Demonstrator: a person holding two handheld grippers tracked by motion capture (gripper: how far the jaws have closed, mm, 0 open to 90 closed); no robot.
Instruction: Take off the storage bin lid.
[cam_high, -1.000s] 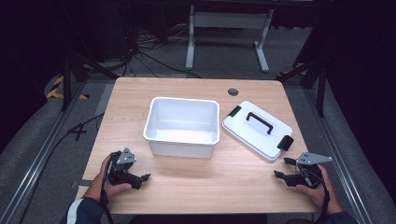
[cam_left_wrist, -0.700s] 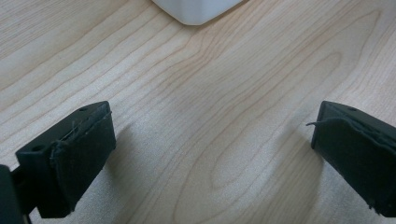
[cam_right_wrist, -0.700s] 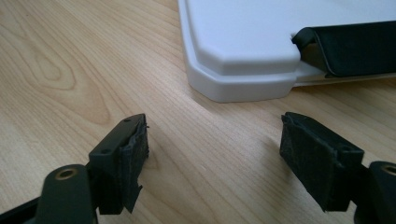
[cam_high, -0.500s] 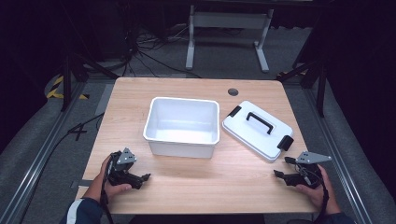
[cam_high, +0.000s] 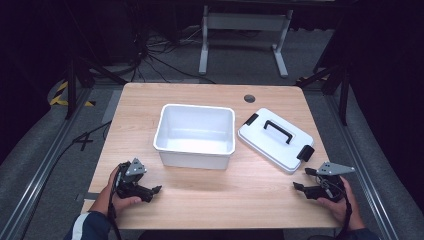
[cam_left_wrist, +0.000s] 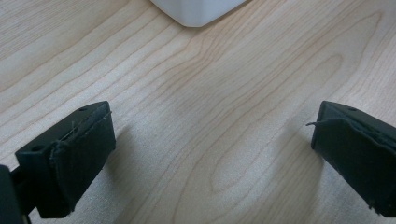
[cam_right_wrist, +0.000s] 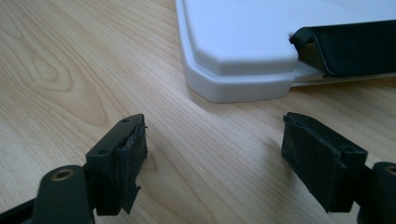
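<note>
The right tool (cam_high: 304, 179) rests low at the near right corner of the counter (cam_high: 200, 100), held in the person's right hand (cam_high: 340, 202); its jaws have just been opening and now stand wide apart with nothing but bare wood between them. In the right gripper view its pads (cam_right_wrist: 128, 158) frame the near corner of the white lid (cam_right_wrist: 233, 51), which lies flat just ahead of them, not touched, with one black latch (cam_right_wrist: 345, 44) at its edge. The left tool (cam_high: 150, 190) sits at the near left of the counter in the left hand (cam_high: 117, 197), jaws equally wide and empty, a corner of the white bin (cam_left_wrist: 198, 11) a little ahead of it. Seen from above, the lid (cam_high: 275, 140) with its black handle (cam_high: 277, 131) lies just beside the open bin (cam_high: 195, 150), to its right, mid-counter.
</note>
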